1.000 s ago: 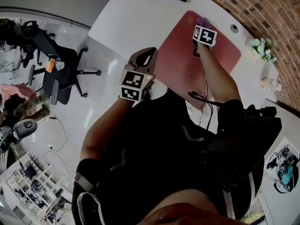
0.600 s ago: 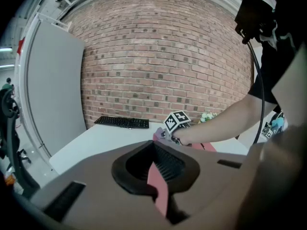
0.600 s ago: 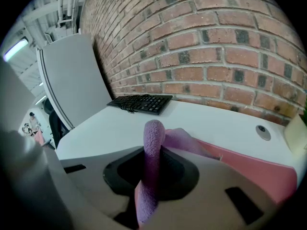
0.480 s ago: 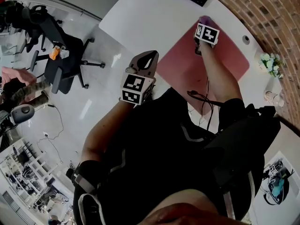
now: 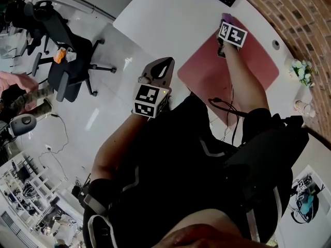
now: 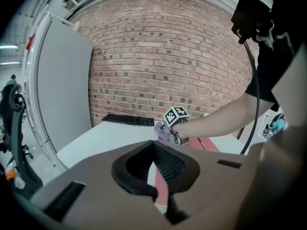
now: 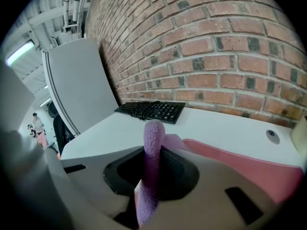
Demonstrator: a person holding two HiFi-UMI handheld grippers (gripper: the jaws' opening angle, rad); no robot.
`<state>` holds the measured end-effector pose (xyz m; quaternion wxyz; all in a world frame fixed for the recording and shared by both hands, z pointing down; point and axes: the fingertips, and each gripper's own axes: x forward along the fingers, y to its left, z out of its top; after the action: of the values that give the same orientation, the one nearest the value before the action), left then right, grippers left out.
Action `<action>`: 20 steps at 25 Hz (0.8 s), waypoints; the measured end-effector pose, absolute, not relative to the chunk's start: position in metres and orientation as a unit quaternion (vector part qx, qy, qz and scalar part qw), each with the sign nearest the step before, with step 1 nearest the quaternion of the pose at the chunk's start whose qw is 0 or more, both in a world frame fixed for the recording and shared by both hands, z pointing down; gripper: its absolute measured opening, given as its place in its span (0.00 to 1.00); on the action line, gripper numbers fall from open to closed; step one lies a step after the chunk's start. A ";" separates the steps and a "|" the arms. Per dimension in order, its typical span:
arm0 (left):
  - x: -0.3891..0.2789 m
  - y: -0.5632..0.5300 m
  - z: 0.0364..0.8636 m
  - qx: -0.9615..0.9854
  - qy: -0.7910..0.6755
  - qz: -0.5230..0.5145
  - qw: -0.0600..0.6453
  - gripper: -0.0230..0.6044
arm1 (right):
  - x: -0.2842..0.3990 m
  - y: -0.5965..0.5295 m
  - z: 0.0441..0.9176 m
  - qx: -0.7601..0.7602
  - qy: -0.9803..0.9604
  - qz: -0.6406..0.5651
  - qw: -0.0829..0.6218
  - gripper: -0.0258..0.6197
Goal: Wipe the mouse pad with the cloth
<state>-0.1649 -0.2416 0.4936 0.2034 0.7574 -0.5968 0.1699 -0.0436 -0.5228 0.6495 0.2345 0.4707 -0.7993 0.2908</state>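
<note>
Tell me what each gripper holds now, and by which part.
The right gripper pinches the purple cloth by a fold that sticks up past its jaws. The left gripper holds nothing.

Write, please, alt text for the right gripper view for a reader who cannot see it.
The right hand-held gripper is shut on a purple cloth at the edge of a pink mouse pad on a white desk. A black keyboard lies beyond, before a brick wall.
</note>
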 end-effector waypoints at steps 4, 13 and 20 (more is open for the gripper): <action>-0.181 -0.234 0.485 0.764 -0.595 0.156 0.192 0.04 | -0.046 -0.509 0.622 0.479 -0.807 0.266 0.220 0.13; -0.188 -0.223 0.446 0.826 -0.538 0.112 0.122 0.04 | -0.026 -0.450 0.539 0.488 -0.834 0.199 0.162 0.13; -0.182 -0.211 0.429 0.859 -0.490 0.097 0.112 0.04 | -0.011 -0.376 0.473 0.515 -0.833 0.157 0.123 0.13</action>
<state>-0.1818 -0.2110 0.4286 0.1118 0.8590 -0.4901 0.0969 -0.0106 -0.3761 0.4726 0.1231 0.5153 -0.8334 0.1574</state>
